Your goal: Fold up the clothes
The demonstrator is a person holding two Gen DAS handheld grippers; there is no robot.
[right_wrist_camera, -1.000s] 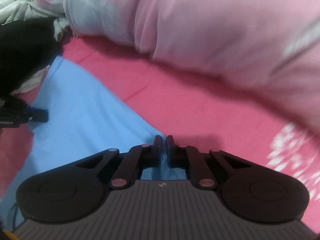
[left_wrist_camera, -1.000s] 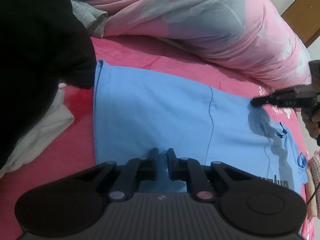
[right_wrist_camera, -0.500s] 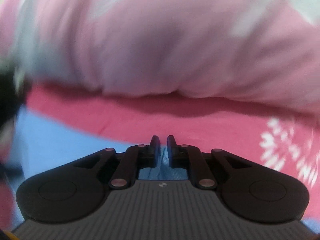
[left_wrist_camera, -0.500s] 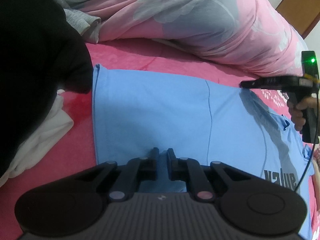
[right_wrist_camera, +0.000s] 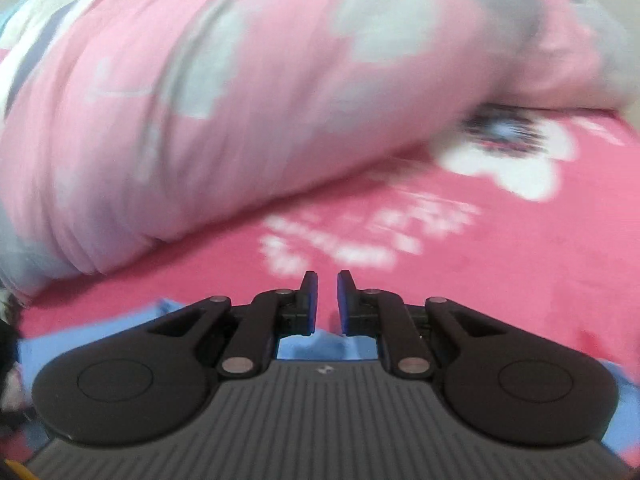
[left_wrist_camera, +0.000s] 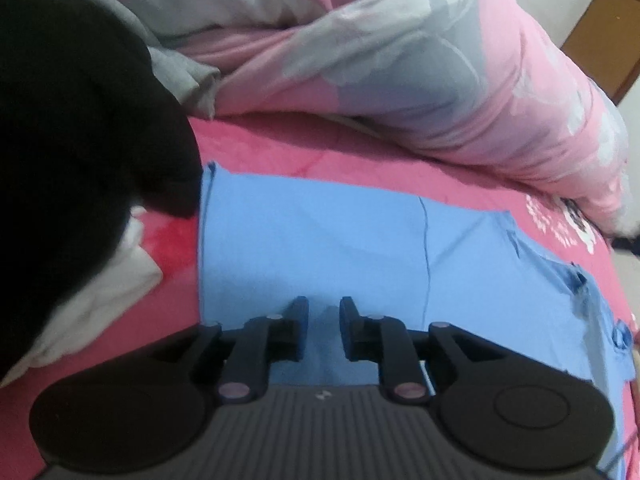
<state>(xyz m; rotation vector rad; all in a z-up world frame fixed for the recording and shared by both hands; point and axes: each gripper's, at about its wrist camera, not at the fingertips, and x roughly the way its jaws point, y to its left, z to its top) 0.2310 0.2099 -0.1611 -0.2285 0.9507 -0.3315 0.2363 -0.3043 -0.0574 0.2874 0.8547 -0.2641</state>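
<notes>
Your right gripper [right_wrist_camera: 323, 300] has swung off the blue shirt [left_wrist_camera: 320, 248] – jaws just parting, empty; your left gripper [left_wrist_camera: 323, 326] just opened, releasing it.

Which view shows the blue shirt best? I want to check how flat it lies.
The left wrist view: the blue shirt lies spread on the red bedspread, with its seam and edges sharp enough to judge. The right wrist view is motion-blurred and shows only a strip of it low behind the gripper.
</notes>
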